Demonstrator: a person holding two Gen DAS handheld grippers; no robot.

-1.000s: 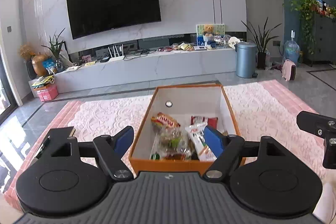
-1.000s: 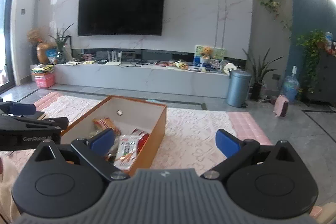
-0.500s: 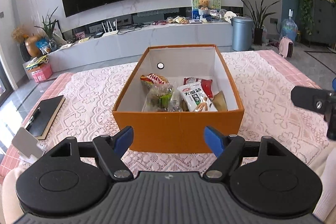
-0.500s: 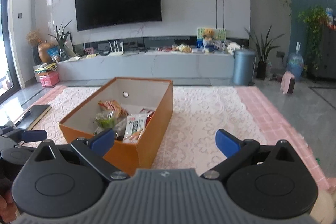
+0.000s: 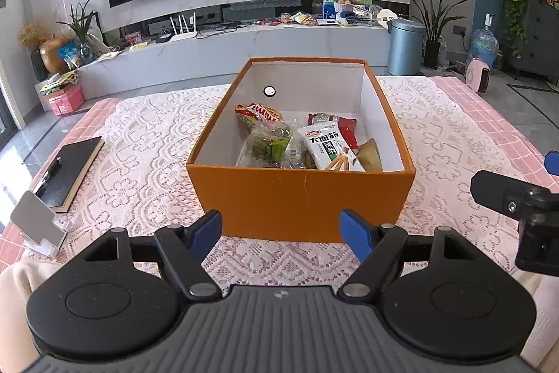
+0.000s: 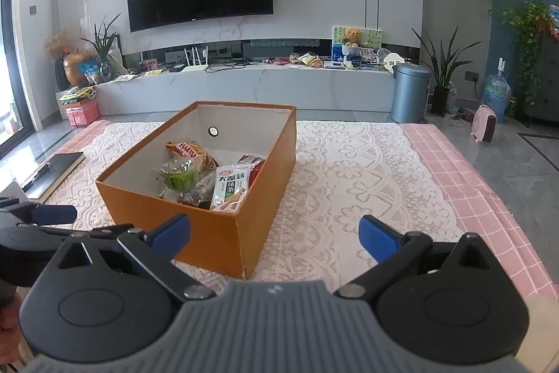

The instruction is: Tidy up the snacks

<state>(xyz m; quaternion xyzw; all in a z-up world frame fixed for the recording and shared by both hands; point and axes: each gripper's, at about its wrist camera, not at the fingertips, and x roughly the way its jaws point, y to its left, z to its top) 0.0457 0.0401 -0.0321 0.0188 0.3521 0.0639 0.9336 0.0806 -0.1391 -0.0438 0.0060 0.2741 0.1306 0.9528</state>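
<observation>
An orange box with white inner walls stands on the lace-covered table. Several snack packets lie inside: a white packet with green print, a clear bag with green contents, a red-and-yellow bag and a red packet. My left gripper is open just short of the box's near wall, empty. My right gripper is open near the box's front right corner, empty. The right gripper's body shows at the edge of the left wrist view.
A black clipboard with a pen and a phone stand sit on the table's left side. Pink checked cloth edges the table on the right. A TV wall, a long low cabinet and a bin lie beyond.
Both grippers have pulled back toward me from above the box and tilted down, so the whole box and more table now show. Both stay open and empty.
</observation>
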